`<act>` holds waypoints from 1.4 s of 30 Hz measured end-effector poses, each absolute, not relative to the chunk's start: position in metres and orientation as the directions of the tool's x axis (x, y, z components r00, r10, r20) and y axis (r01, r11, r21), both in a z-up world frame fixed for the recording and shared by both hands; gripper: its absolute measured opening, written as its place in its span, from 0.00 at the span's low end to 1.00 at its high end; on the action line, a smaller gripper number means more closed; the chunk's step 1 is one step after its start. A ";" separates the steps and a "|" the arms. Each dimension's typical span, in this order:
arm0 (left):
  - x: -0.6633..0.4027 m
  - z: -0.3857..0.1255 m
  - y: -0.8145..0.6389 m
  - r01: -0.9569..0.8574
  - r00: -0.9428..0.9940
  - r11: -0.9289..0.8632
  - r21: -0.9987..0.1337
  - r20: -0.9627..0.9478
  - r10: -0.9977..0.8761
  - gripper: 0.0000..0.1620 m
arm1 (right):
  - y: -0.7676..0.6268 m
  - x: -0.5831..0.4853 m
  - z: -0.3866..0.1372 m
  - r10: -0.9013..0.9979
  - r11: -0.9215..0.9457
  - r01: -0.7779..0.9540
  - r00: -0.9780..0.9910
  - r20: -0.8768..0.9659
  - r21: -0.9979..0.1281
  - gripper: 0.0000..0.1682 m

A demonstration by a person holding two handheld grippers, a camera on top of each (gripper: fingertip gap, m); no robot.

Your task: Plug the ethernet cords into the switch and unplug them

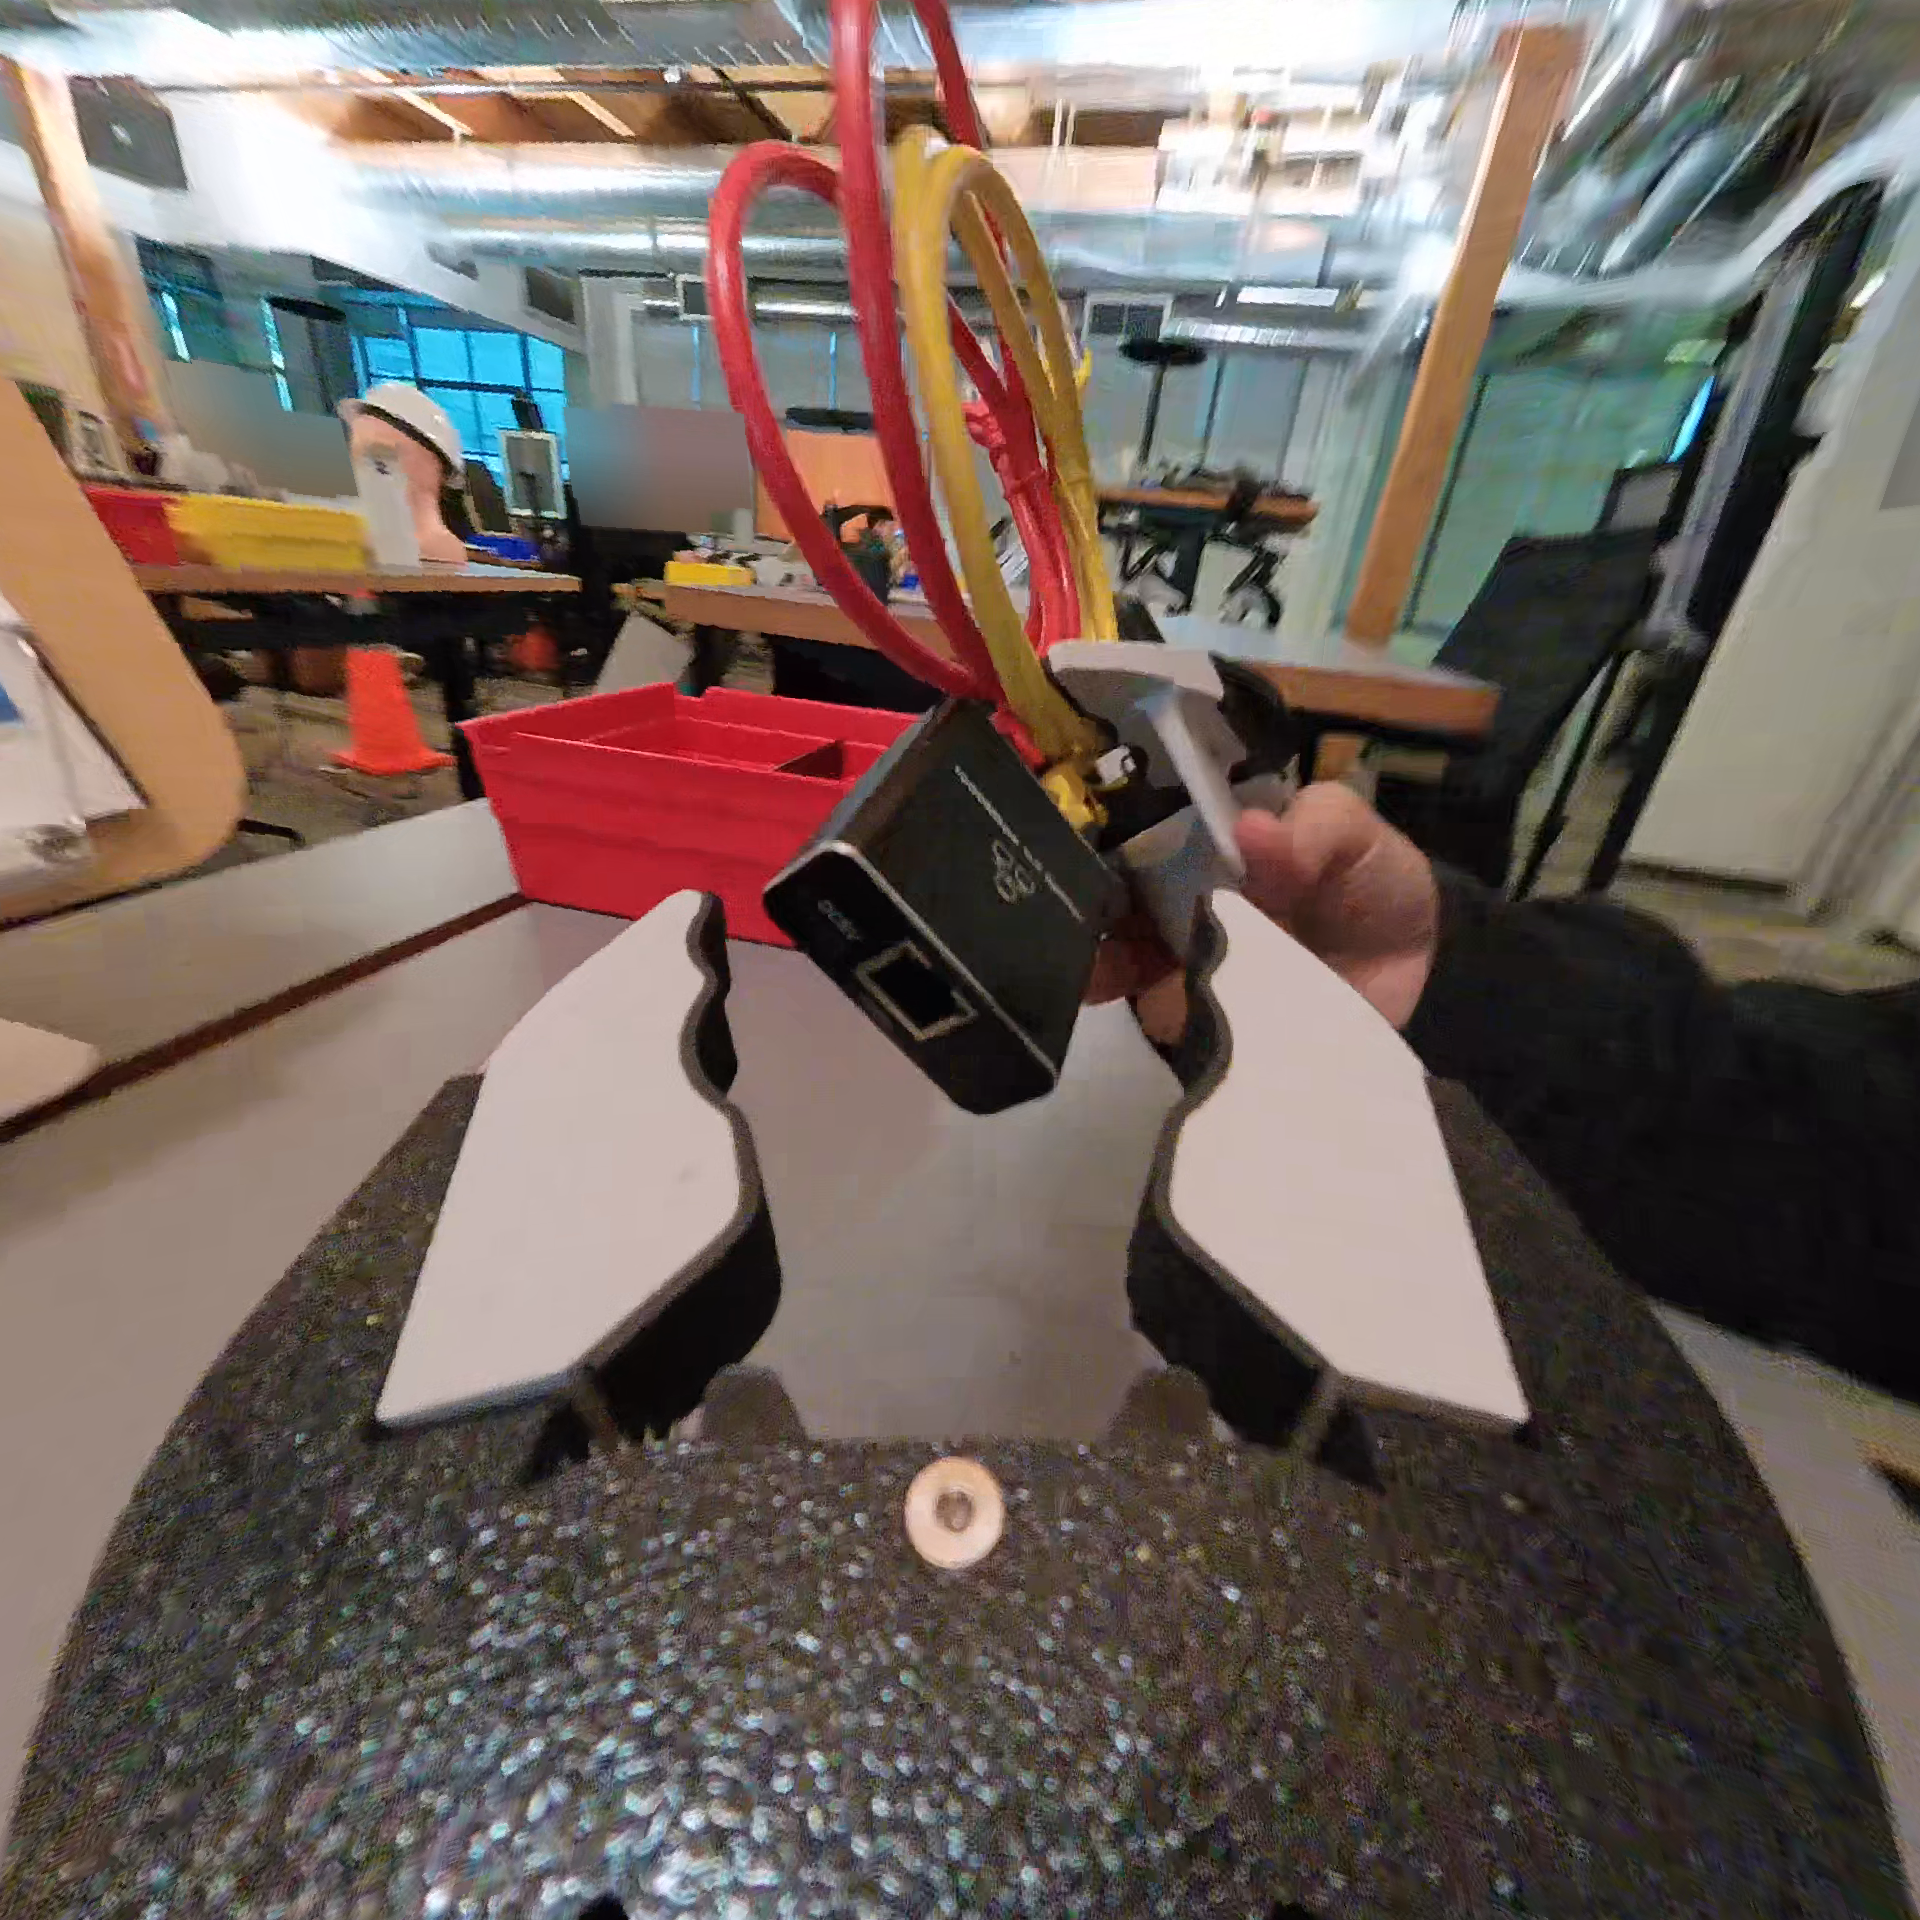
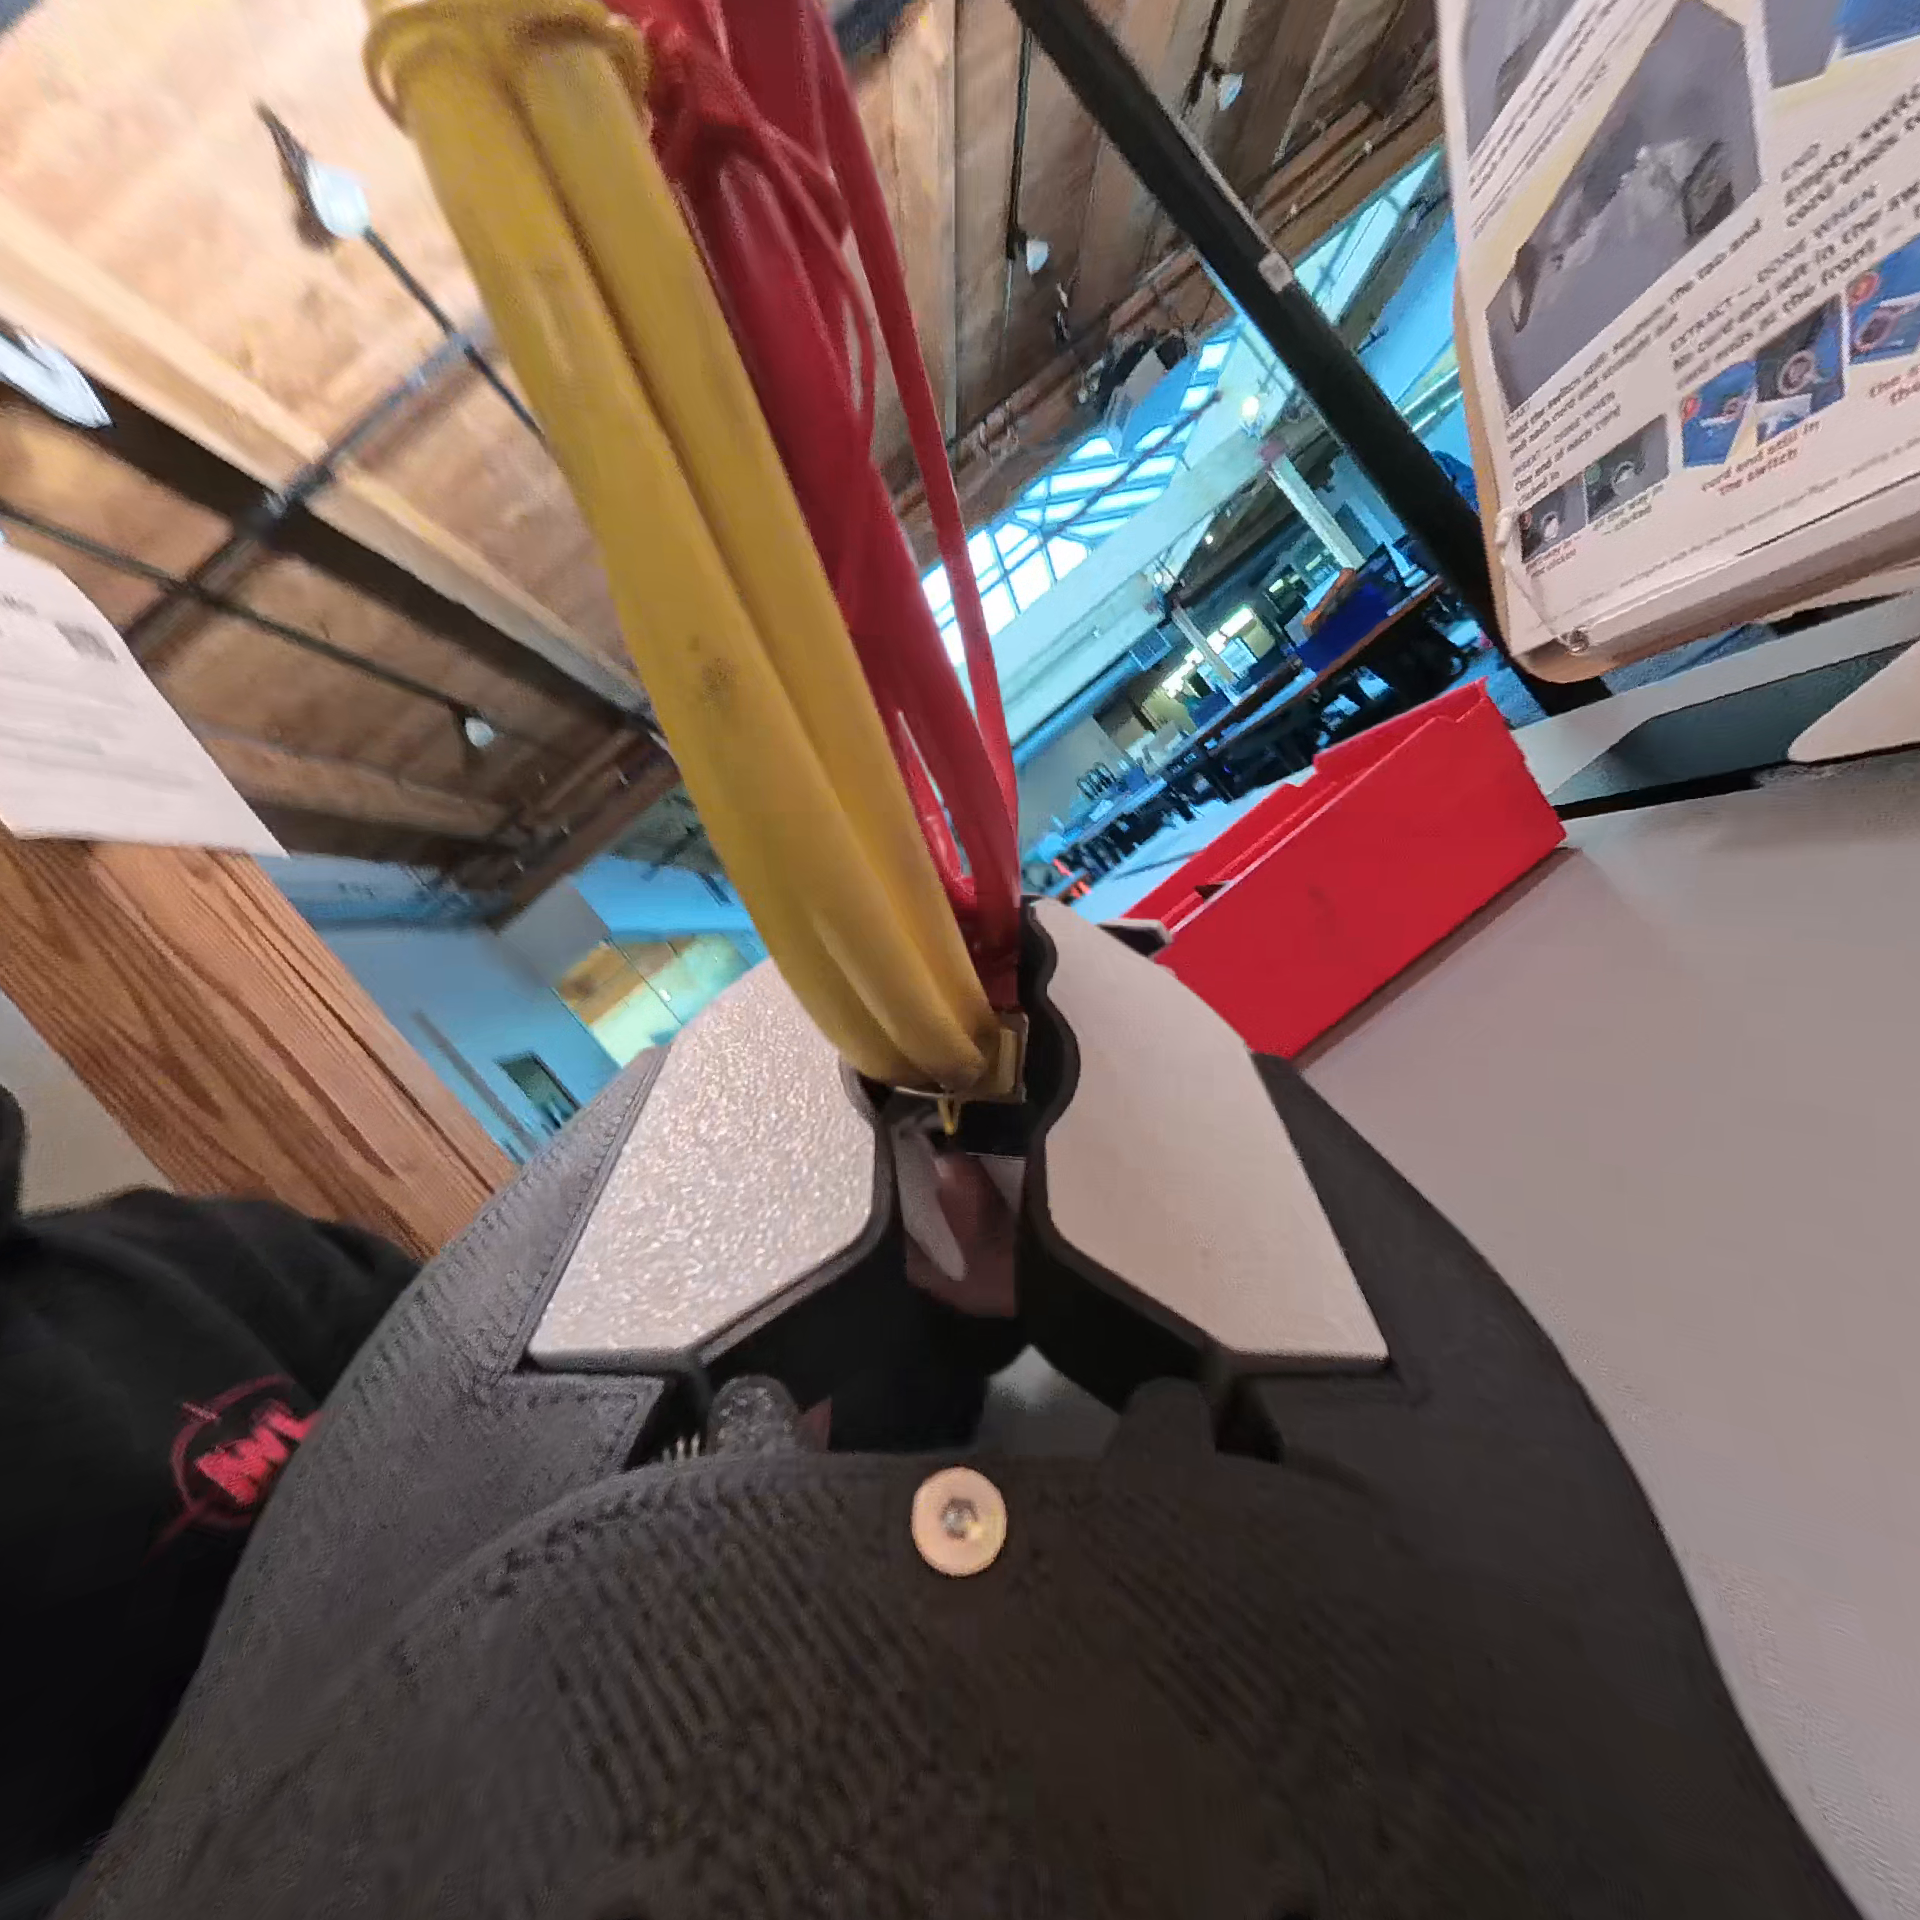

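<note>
Right gripper [image 2: 956, 1049]: pinching the black switch [image 1: 940, 914] aloft, cords [image 1: 914, 436] looping overhead.
Left gripper [image 1: 956, 997]: spread, empty.
Handling: light, rigid; grip plugs, not springy cable.

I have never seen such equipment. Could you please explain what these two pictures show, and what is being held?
A person holds one hand-held gripper in each hand; a camera on each looks along its jaws. In the left wrist view, the left gripper is open and holds nothing. Before it, the right gripper lifts a black switch above the grey table, with red cords and yellow cords plugged in. The right wrist view shows the same cords from close up, jaws shut at their plugs. A red bin stands behind.
</note>
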State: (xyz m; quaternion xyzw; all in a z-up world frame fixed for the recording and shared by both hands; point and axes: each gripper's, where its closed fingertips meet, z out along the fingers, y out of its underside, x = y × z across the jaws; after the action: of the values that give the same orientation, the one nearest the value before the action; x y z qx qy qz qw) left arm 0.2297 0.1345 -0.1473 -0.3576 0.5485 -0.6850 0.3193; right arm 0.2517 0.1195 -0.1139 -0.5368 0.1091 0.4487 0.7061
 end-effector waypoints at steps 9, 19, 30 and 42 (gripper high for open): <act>0.234 -0.153 0.116 0.036 -0.517 -0.115 -0.993 0.080 -0.852 0.48 | 0.113 0.273 -0.097 0.534 0.222 -0.855 0.508 -0.676 -0.468 0.12; 0.216 -0.115 0.131 0.060 -0.684 -0.578 -0.814 0.388 -0.618 0.19 | 0.130 0.232 -0.099 0.611 0.295 -0.830 0.545 -0.575 -0.474 0.13; 0.189 -0.084 0.177 0.135 -0.636 -0.573 -0.808 0.373 -0.676 0.15 | 0.130 0.206 -0.152 0.514 -0.238 -0.499 0.663 -0.544 -0.833 0.34; 0.182 -0.046 0.192 -0.110 -0.676 -0.187 -0.976 0.212 -0.706 0.15 | 0.061 0.306 -0.040 0.226 0.143 -0.256 0.949 -0.220 -0.956 0.36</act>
State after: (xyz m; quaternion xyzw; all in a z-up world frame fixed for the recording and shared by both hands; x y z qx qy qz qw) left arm 0.1816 0.1924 -0.0461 -0.3402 0.6000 -0.6912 0.2156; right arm 0.3060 0.0611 -0.0396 -0.6347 0.0116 0.1595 0.7560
